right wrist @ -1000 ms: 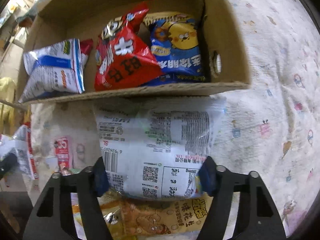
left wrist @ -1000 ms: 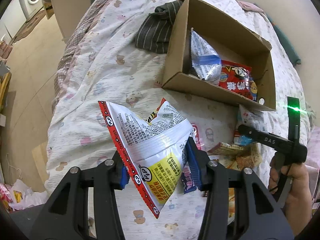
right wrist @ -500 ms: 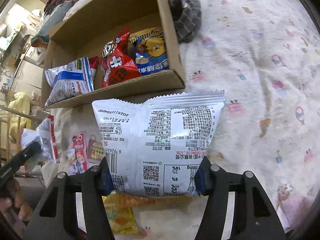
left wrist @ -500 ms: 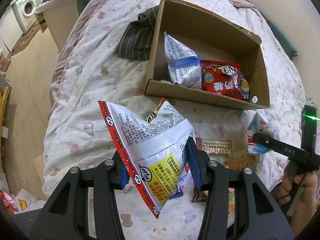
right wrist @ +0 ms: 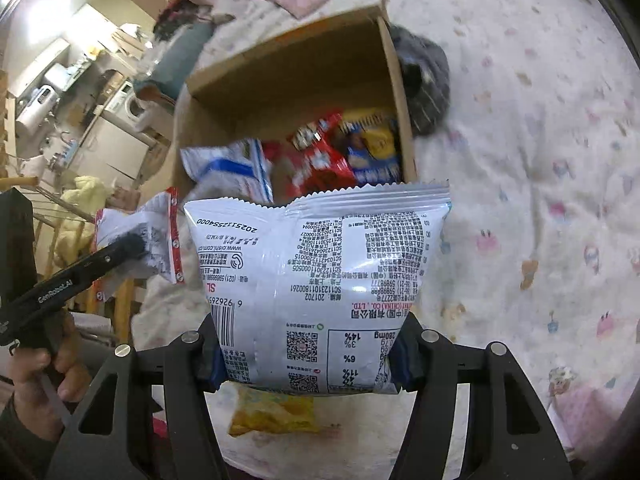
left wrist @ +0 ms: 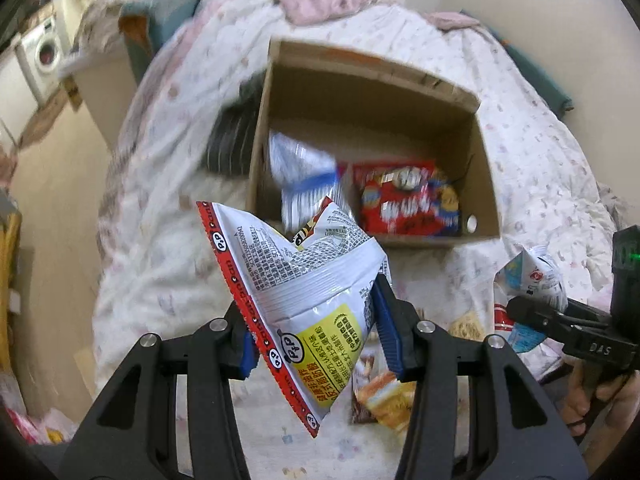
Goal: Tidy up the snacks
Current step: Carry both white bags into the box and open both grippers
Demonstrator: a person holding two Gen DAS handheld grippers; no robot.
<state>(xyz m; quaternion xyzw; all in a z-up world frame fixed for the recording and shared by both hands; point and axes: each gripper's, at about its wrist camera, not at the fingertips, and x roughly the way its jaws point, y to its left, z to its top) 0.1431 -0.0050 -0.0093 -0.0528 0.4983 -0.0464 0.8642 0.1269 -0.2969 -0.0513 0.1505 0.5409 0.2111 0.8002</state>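
Pinching a red-edged bag (left wrist: 308, 300), the left gripper (left wrist: 316, 334) hovers near the box (left wrist: 376, 80); the right gripper (right wrist: 310, 360) pinches a white bag (right wrist: 316, 276), hiding the box's near wall.

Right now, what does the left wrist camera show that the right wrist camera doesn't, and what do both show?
Only the left wrist view: the left gripper clamped on a red-edged snack bag, with loose snacks on the bedspread below.

Only the right wrist view: the right gripper clamped on a white snack bag, above a yellow packet.

Both: the cardboard box holding a blue-and-white bag and a red bag.
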